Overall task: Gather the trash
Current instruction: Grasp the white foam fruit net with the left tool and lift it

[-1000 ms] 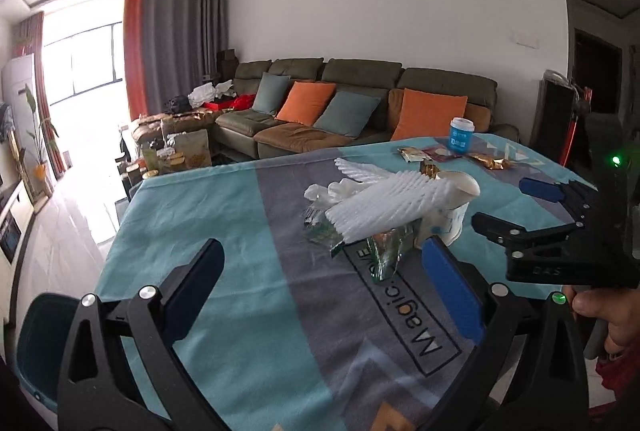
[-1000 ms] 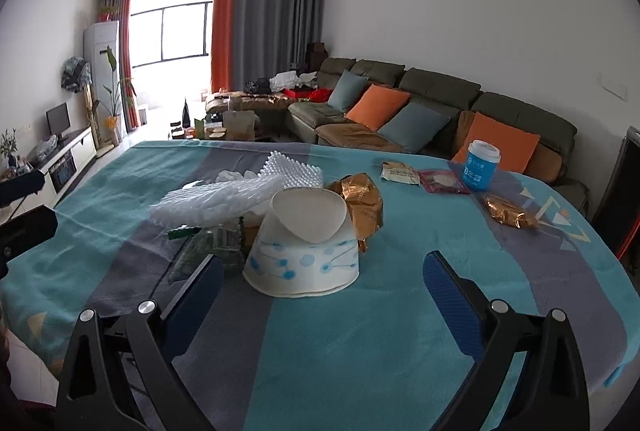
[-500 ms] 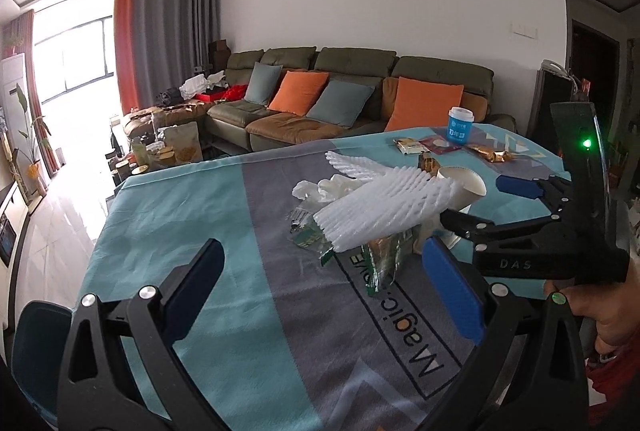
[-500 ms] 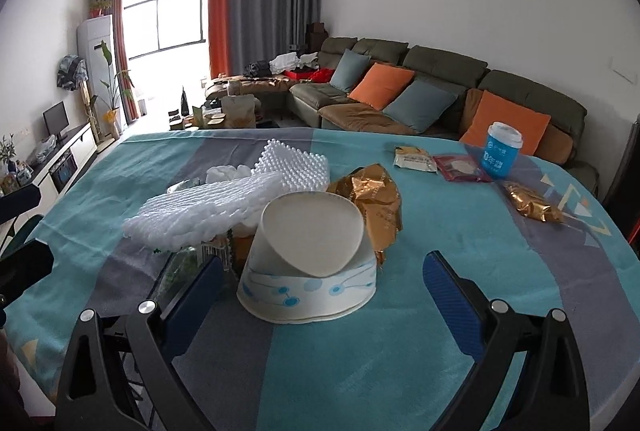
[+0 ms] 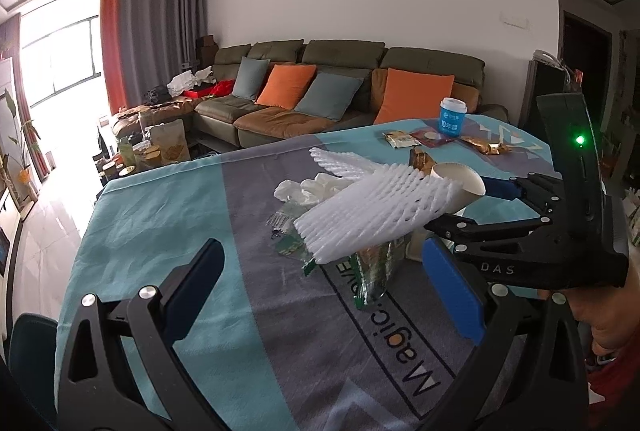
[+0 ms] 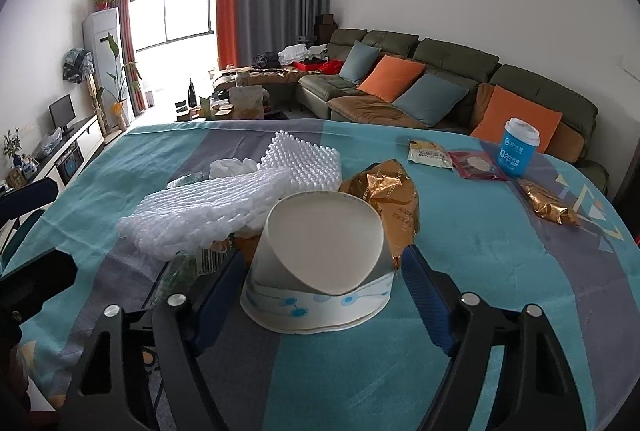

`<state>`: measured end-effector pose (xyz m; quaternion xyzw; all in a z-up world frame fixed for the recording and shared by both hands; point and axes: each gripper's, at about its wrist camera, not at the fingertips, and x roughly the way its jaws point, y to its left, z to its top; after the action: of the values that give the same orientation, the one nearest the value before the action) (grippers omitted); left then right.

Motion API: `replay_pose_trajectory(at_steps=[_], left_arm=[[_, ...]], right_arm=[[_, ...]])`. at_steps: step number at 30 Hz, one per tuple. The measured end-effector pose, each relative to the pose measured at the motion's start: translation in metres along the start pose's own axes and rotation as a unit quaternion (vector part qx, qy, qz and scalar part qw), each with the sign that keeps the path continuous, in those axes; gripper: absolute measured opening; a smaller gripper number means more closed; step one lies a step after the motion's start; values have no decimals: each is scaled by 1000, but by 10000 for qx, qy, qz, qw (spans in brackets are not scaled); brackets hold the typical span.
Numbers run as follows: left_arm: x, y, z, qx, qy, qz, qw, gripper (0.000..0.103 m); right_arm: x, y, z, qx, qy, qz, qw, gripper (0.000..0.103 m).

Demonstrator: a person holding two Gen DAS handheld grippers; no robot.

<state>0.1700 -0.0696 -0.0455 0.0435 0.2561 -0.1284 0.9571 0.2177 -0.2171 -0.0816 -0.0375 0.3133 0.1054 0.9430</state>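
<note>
Right now our right gripper point(image 6: 320, 305) straddles the cup point(image 6: 320, 263) on the table point(image 6: 500, 271), jaws closing either side, not yet touching; our left gripper point(image 5: 324, 295) gapes empty, farther off.
</note>
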Motion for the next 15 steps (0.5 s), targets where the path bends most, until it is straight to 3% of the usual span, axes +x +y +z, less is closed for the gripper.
replay_pose_trajectory(at_steps=[15], left_arm=[[32, -15, 13, 361, 104, -157, 9992, 98]], right_arm=[[-18, -20, -5, 244, -195, -30, 9995, 72]])
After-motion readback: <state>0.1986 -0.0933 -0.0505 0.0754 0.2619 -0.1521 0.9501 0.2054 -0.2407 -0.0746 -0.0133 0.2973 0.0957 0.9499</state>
